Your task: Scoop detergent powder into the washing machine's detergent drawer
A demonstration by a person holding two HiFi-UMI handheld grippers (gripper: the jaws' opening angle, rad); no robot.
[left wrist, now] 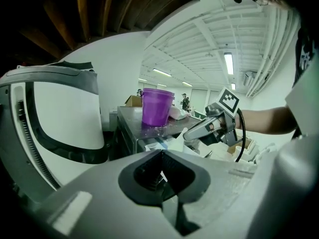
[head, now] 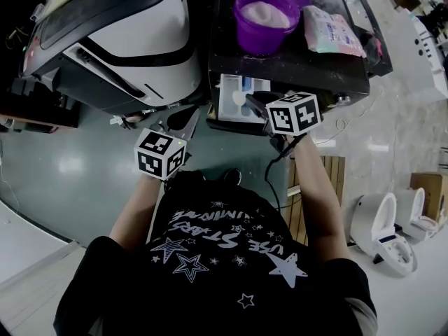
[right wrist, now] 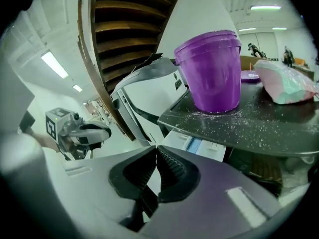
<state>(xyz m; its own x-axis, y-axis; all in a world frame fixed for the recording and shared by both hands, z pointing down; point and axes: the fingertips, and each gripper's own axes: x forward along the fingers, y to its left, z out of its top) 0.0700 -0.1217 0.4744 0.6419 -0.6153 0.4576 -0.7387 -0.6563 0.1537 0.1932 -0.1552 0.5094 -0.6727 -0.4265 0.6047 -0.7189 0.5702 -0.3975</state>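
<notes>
Above and right of the jaws of the right gripper [right wrist: 156, 148], a dark top [right wrist: 279, 131] carries a purple tub [right wrist: 212, 73], a pale bag [right wrist: 286, 83] and scattered white grains [right wrist: 239, 121].

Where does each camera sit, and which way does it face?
Head view: on the head, steeply down on purple tub, open drawer; shirt, forearms, left gripper, right gripper show.
Left gripper view: past its shut jaws toward tub; right gripper, forearm show.
Right gripper view: past shut jaws, up at tub; left gripper shows.
Shared: the tub.
</notes>
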